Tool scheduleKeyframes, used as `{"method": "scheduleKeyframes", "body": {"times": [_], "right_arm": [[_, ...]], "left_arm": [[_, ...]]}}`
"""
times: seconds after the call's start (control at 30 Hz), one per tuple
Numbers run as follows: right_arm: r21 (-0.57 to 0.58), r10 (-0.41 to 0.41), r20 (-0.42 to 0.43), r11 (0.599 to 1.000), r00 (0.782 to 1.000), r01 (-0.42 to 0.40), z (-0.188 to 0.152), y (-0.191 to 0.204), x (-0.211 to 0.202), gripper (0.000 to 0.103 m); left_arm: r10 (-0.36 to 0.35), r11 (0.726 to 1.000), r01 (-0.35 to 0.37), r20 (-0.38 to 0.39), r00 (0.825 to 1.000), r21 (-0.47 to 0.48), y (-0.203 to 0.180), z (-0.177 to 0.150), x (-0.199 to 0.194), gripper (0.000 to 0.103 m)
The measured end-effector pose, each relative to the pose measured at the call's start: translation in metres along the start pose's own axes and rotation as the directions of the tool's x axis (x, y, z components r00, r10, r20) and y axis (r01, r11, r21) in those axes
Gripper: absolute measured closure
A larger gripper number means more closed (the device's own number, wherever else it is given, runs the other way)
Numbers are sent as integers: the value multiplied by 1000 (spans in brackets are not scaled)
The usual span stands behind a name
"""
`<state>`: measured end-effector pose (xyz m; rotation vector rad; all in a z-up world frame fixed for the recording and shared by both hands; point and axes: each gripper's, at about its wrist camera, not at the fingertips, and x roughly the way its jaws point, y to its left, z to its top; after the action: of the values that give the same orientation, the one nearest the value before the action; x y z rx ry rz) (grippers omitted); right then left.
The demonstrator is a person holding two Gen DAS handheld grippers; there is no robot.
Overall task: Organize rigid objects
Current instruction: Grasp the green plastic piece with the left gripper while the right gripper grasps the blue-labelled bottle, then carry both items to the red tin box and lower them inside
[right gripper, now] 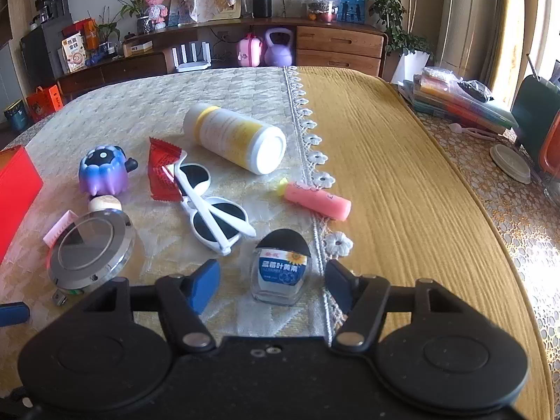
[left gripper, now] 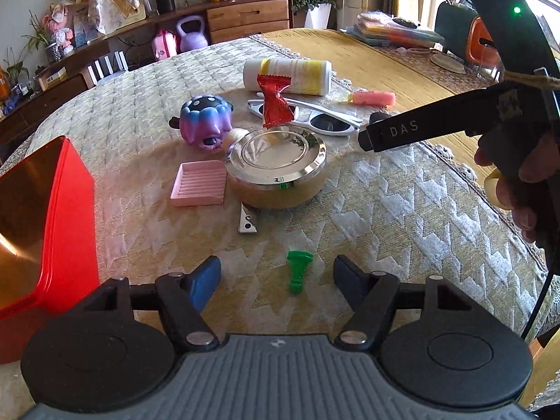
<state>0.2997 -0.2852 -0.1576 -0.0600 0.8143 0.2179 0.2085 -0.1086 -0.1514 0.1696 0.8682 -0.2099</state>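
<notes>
Clutter lies spread over my quilted table cover (left gripper: 385, 210): a green chess piece (left gripper: 297, 270) sits on the cloth between the wide-open fingers of my left gripper (left gripper: 276, 280), untouched. My right gripper (right gripper: 271, 281) is also spread wide and holds nothing; a small glass bottle with a black cap (right gripper: 281, 267) stands between its fingers. Farther off I see white sunglasses (right gripper: 213, 206), a lying white-and-yellow bottle (right gripper: 234, 138) and a red box (left gripper: 52, 224) at the left.
</notes>
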Motion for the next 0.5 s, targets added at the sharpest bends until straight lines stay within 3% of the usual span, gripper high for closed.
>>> {"method": "scheduleKeyframes", "body": {"times": [0.1,0.23,0.3,0.37,0.5], "right_arm": [[-6,-6,3,1000,1000,6,1,1,1,45],[-1,-14,4,1000,1000,14,2,0,0,59],[2,-22,6,1000,1000,22,2,0,-1,64],[7,-20,5,1000,1000,20,2,0,-1,64],[12,-26,4,1000,1000,26,1,1,-3,64]], "left_arm": [[-1,999,0,14,1000,35,-5,2,0,43],[-29,997,27,20,999,69,-11,2,-1,69],[-30,997,28,22,999,76,-13,2,-2,71],[-43,997,41,22,999,72,-13,2,-3,81],[-51,997,50,18,999,64,-11,2,-3,87]]}}
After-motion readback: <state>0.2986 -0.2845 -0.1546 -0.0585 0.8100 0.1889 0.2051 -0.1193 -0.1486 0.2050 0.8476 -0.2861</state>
